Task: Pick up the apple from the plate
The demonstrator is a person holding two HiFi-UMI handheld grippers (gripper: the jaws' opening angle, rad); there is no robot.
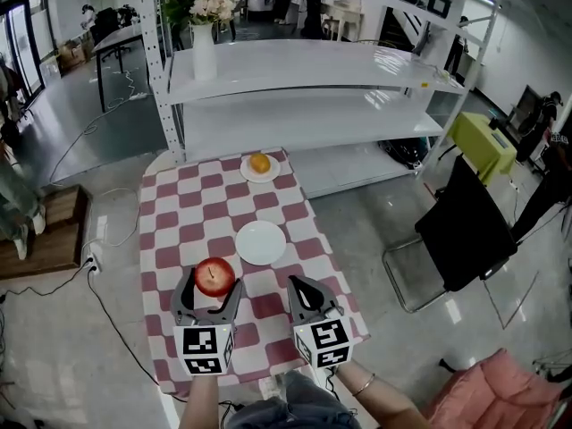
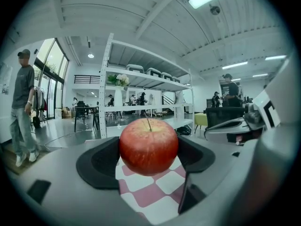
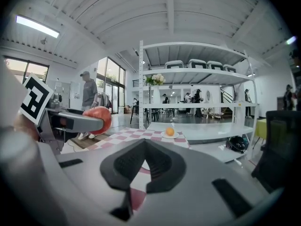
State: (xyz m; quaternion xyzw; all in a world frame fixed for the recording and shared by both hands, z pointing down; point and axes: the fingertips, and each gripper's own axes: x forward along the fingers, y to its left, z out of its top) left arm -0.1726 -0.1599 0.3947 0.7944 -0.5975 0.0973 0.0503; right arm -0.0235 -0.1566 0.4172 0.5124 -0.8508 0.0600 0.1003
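Note:
My left gripper [image 1: 213, 286] is shut on a red apple [image 1: 214, 276], held above the checked tablecloth near the table's front left. In the left gripper view the apple [image 2: 148, 146] fills the gap between the two black pads, stem up. The white plate [image 1: 261, 242] lies bare in the middle of the table, just beyond and right of the apple. My right gripper [image 1: 304, 295] hovers at the front right with its jaws together and nothing between them. The right gripper view catches the apple [image 3: 99, 118] at its left.
A second small plate [image 1: 260, 172] with an orange [image 1: 259, 163] sits at the table's far end. A white metal shelf unit [image 1: 304, 70] stands behind the table. A black chair [image 1: 460, 226] is to the right. A person [image 2: 23, 107] walks at the left.

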